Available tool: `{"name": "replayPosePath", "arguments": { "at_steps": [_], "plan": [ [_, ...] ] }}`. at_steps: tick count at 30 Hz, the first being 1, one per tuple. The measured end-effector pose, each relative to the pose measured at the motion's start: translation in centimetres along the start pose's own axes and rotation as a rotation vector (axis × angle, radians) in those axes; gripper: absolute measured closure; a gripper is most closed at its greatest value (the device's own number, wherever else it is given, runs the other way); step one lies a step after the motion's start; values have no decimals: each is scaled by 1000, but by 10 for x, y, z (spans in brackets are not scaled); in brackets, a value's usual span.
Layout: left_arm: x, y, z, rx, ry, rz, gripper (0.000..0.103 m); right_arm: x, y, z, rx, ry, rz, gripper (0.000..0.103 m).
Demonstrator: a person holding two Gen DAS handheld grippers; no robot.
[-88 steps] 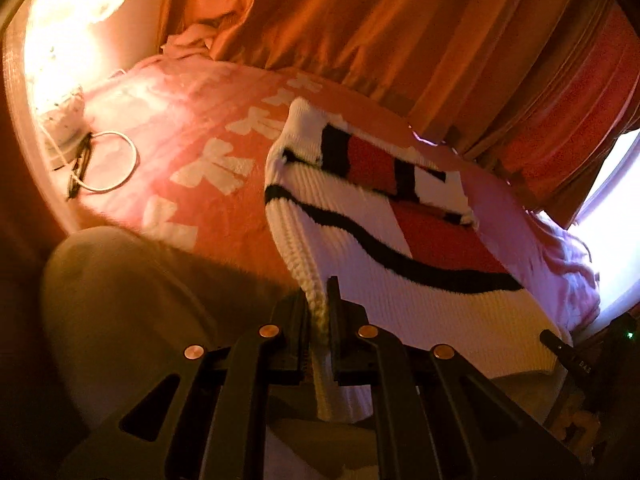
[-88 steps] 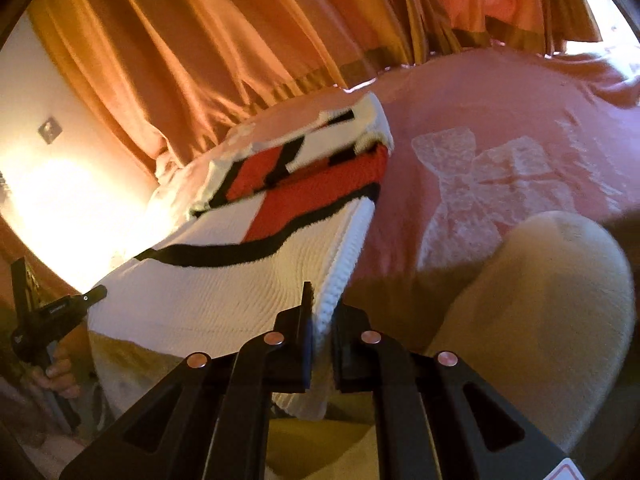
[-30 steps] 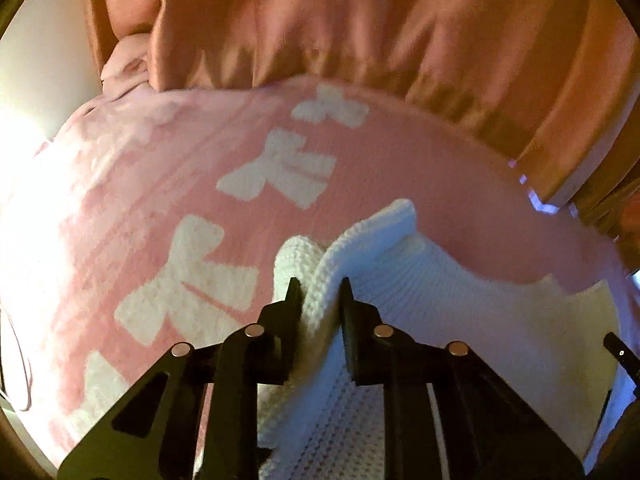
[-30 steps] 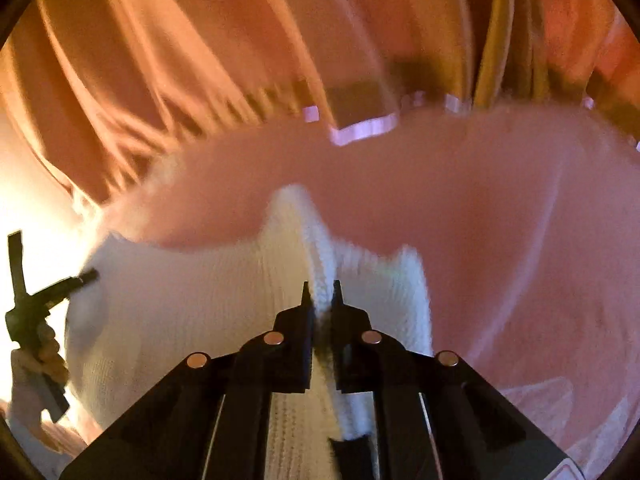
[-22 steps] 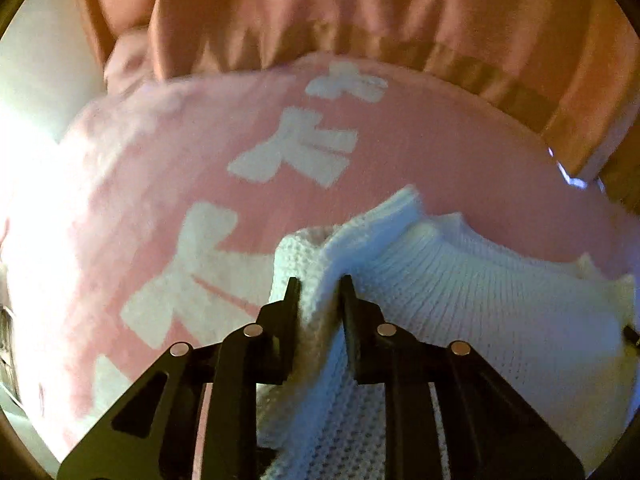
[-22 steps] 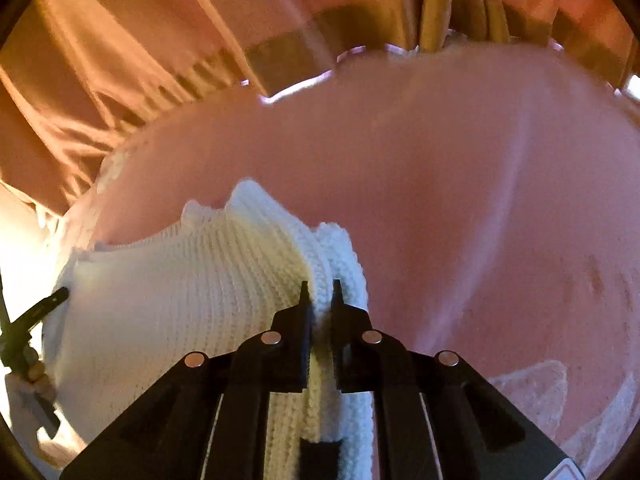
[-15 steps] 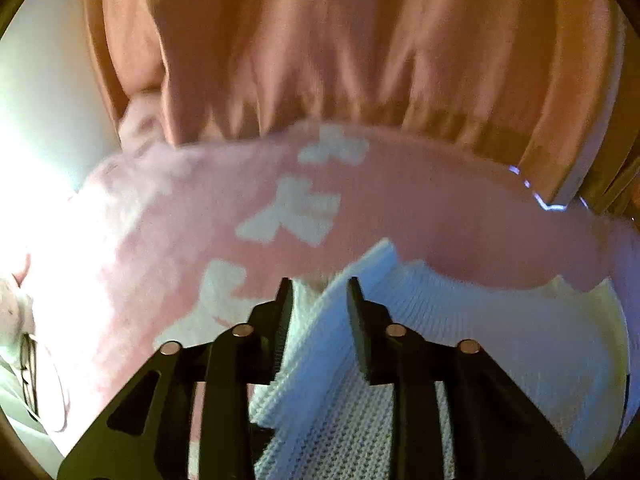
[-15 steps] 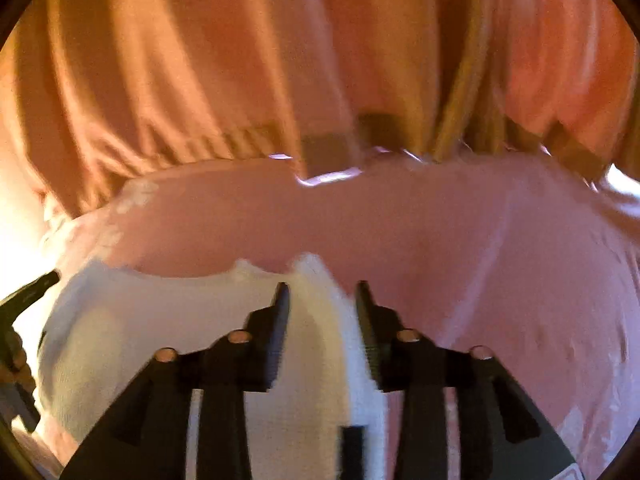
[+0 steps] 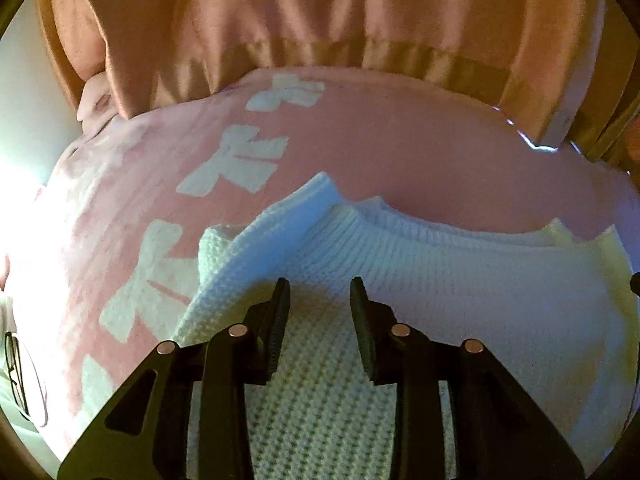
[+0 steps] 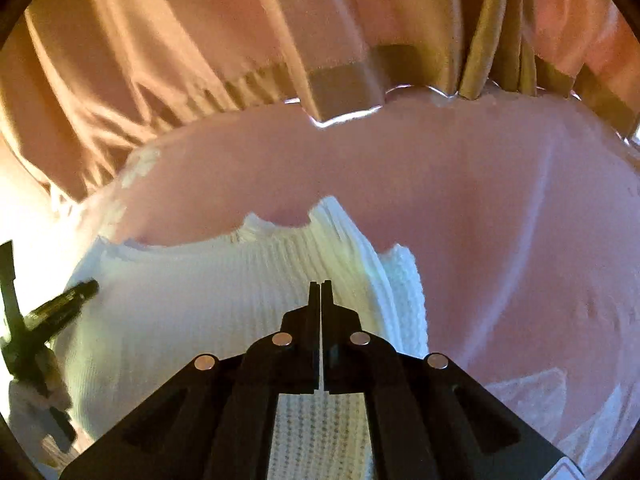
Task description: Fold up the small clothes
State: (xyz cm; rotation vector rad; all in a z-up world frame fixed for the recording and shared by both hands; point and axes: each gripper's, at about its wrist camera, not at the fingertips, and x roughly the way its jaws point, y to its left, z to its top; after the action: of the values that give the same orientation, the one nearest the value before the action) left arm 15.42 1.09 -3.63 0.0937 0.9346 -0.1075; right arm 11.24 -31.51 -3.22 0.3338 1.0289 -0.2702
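Fingers of the left gripper are standing spread and empty, the right gripper's pressed together, both hovering over the folded white sweater lying crosswise on the pink bed.

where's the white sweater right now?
The white sweater lies folded on the pink blanket, below the orange curtain. It fills the lower half of both wrist views, right under each gripper.

The right tool hangs closed and empty over the white sweater.
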Motion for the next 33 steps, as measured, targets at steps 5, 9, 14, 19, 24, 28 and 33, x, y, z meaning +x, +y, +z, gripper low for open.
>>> {"name": "replayPosePath", "arguments": {
  "at_steps": [5, 9, 14, 19, 24, 28, 33],
  "plan": [
    [-3, -7, -4, 22, 11, 7, 71, 6, -8, -6, 28, 63, -23, 100],
    [-7, -12, -6, 27, -2, 22, 65, -23, 25, -10, -52, 0, 80, 95],
    [-6, -24, -12, 48, 3, 30, 64, -5, 88, -39, -195, 98, 208, 95],
    [-1, -38, -19, 97, -8, 70, 63, 16, 117, -52, -307, 129, 205, 103],
    [1, -30, -21, 114, -15, 82, 51, 10, 52, -26, -140, 106, 138, 103],
    [1, -16, -19, 92, -1, 61, 49, -4, -30, -10, 73, 71, -12, 103],
    [-20, -4, -17, 31, 7, -25, 51, -43, -61, -16, 151, 25, -16, 76]
  ]
}}
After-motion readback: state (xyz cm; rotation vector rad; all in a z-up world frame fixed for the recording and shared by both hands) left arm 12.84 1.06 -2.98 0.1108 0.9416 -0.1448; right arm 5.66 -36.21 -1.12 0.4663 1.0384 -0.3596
